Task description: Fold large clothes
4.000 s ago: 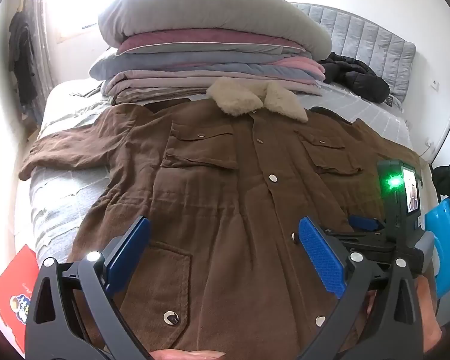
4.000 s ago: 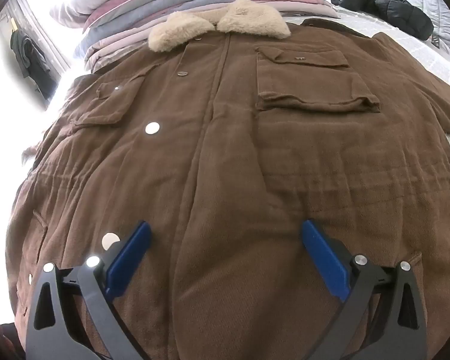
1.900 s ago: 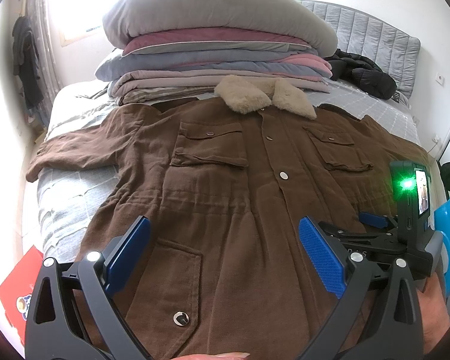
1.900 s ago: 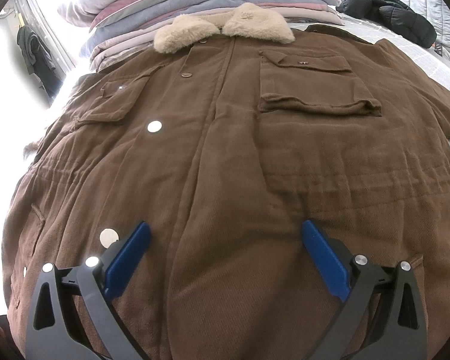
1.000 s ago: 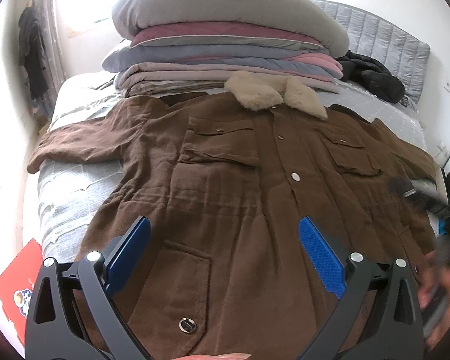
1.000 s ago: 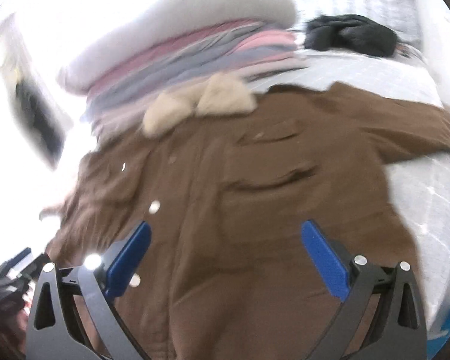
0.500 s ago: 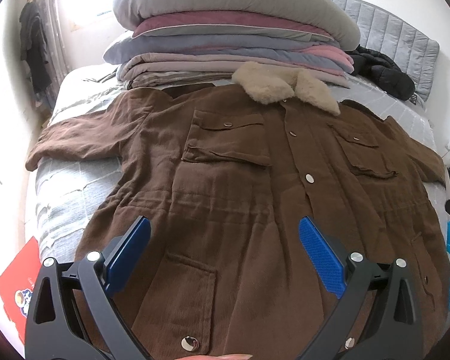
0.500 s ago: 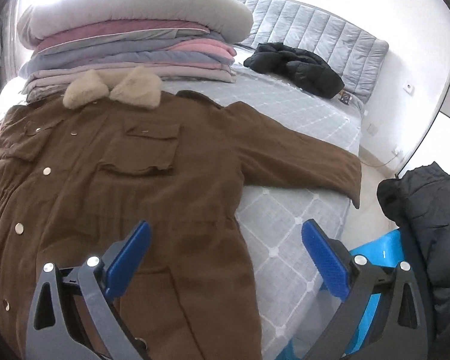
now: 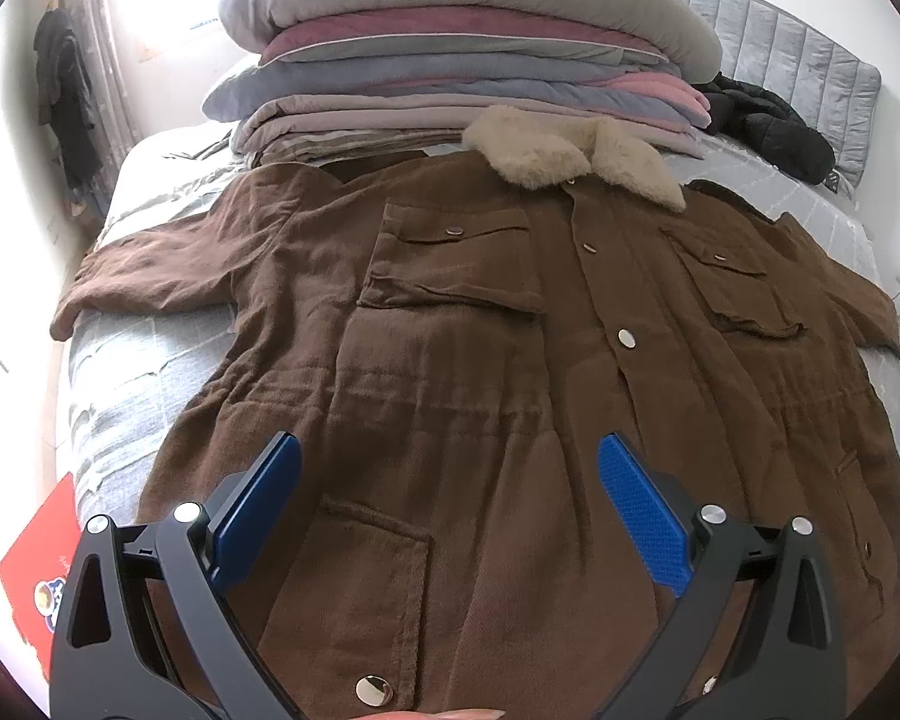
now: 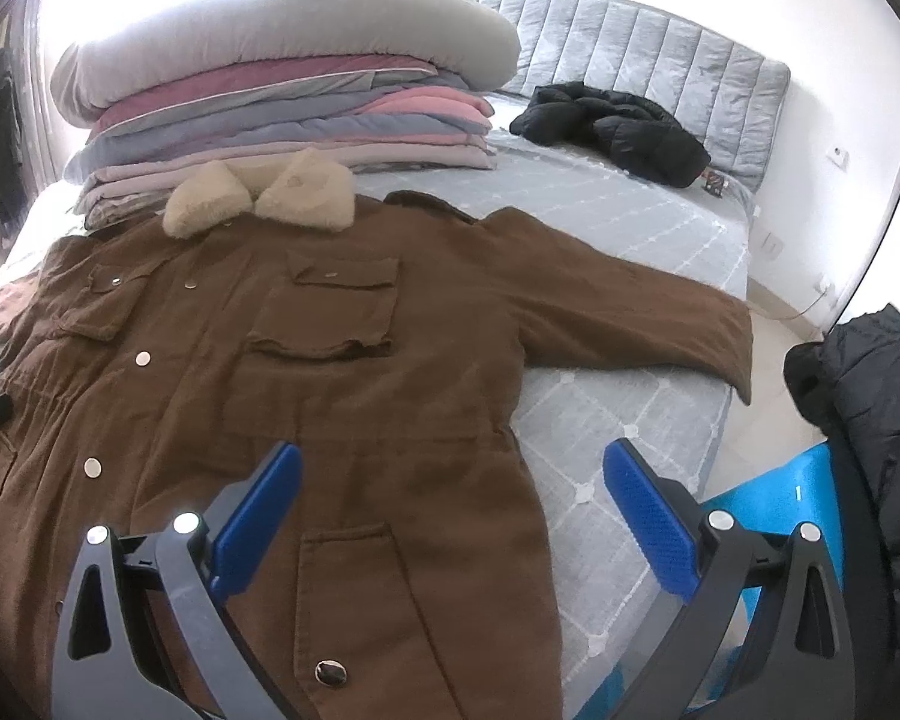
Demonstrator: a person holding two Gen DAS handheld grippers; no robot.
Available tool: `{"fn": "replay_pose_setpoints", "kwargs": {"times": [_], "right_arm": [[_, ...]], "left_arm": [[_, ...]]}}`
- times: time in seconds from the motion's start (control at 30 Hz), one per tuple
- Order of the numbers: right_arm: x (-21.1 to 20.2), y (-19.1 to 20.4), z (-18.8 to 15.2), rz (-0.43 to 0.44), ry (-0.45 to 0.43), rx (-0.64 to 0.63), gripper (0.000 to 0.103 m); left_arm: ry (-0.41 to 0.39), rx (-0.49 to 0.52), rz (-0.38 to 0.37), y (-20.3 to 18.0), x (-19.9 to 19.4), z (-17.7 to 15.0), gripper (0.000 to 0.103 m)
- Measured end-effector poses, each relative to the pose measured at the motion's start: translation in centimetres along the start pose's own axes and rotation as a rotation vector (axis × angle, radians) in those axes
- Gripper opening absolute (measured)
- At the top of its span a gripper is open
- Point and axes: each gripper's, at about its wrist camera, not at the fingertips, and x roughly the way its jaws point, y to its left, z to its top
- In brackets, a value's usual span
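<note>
The left tongs [image 9: 448, 504] are hanging released, blue pads spread wide, over the lower front of the brown coat [image 9: 450, 372]. The right tongs [image 10: 450, 510] are likewise gaping and grasping nothing, hovering above the coat's hem edge and the bare grey bed [image 10: 618, 420] beside it. The coat is lying face up, sleeves spread, its fleece collar [image 10: 261, 198] touching a stack of folded bedding [image 10: 282, 96]. A black jacket [image 10: 618, 132] is resting near the headboard.
</note>
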Motion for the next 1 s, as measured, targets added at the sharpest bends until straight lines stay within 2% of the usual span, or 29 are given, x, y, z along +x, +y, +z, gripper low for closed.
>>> {"fn": "replay_pose_setpoints", "kwargs": {"times": [0.07,0.17,0.23,0.33,0.57,0.73,0.9,1.0], "right_arm": [[0.6,-1.7,0.2,0.068,0.024,0.061,0.097],[2.2,-8.2,0.9,0.207,0.058,0.308,0.097],[3.8,-13.1,1.4,0.243,0.091,0.471,0.097],[5.8,-18.0,2.4,0.262,0.103,0.599,0.097],[12.0,-24.3,2.3,0.436,0.129,0.97,0.097],[16.6,-26.3,2.3,0.41,0.114,1.128,0.097],[18.9,-28.1,1.4,0.347,0.07,1.222,0.097],[20.2,-29.1,0.9,0.323,0.004,1.276,0.097]], "left_arm": [[0.006,0.0,0.005,0.1,0.2,-0.1,0.095],[0.019,-0.005,0.009,0.4,0.5,-0.3,0.095],[0.027,-0.01,0.006,0.6,0.6,-0.3,0.095],[0.037,-0.011,-0.005,0.7,0.7,-0.3,0.095],[0.06,0.001,-0.023,0.8,1.1,-0.4,0.095],[0.087,-0.006,-0.045,1.5,1.5,-0.4,0.095],[0.104,-0.03,-0.061,2.6,1.7,-0.3,0.095],[0.118,-0.056,-0.082,3.2,1.9,-0.2,0.095]]}}
